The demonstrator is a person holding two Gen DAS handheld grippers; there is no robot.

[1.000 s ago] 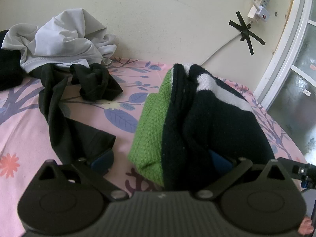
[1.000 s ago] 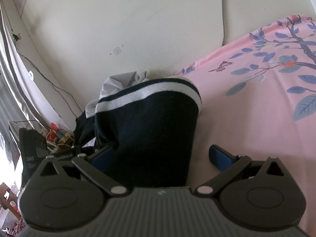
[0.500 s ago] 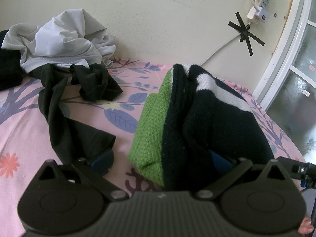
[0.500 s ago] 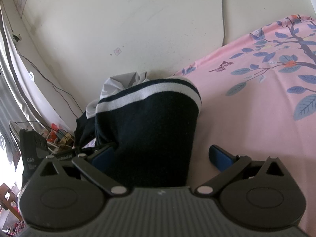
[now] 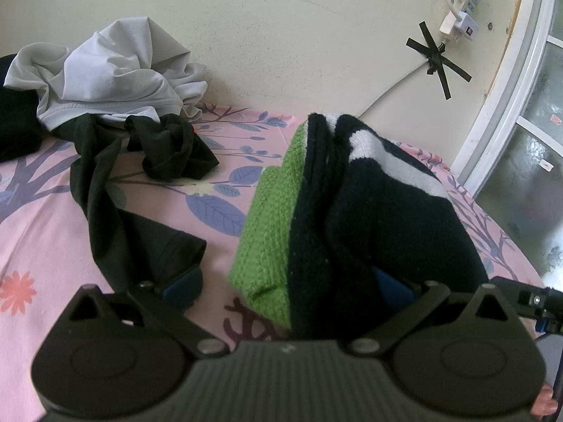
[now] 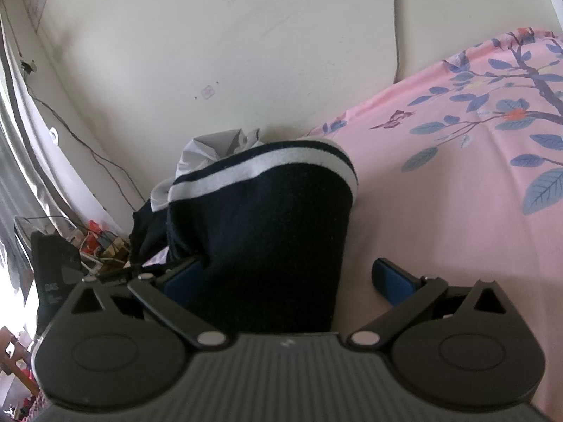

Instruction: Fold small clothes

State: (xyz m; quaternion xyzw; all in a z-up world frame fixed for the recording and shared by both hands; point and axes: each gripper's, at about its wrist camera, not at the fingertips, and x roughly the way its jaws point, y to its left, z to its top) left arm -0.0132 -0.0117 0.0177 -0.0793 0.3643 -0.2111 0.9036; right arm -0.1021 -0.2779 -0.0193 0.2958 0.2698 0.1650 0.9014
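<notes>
A folded navy knit garment with white stripes (image 5: 380, 218) lies on a folded green knit piece (image 5: 267, 239) on the pink floral bed sheet (image 5: 42, 218). My left gripper (image 5: 286, 286) is open, its fingers spread wide around the near end of this stack; the right finger (image 5: 390, 285) is half buried in the navy knit. In the right wrist view the navy garment (image 6: 267, 246) fills the space between the open fingers of my right gripper (image 6: 288, 277). Neither gripper pinches the cloth.
A crumpled grey-white garment (image 5: 105, 77) and black clothes (image 5: 133, 190) lie at the back left of the bed. The wall (image 5: 316, 42) with a taped power strip (image 5: 461, 10) stands behind. A window frame (image 5: 510, 81) is at right. Floor clutter (image 6: 98, 242) shows beyond the bed's edge.
</notes>
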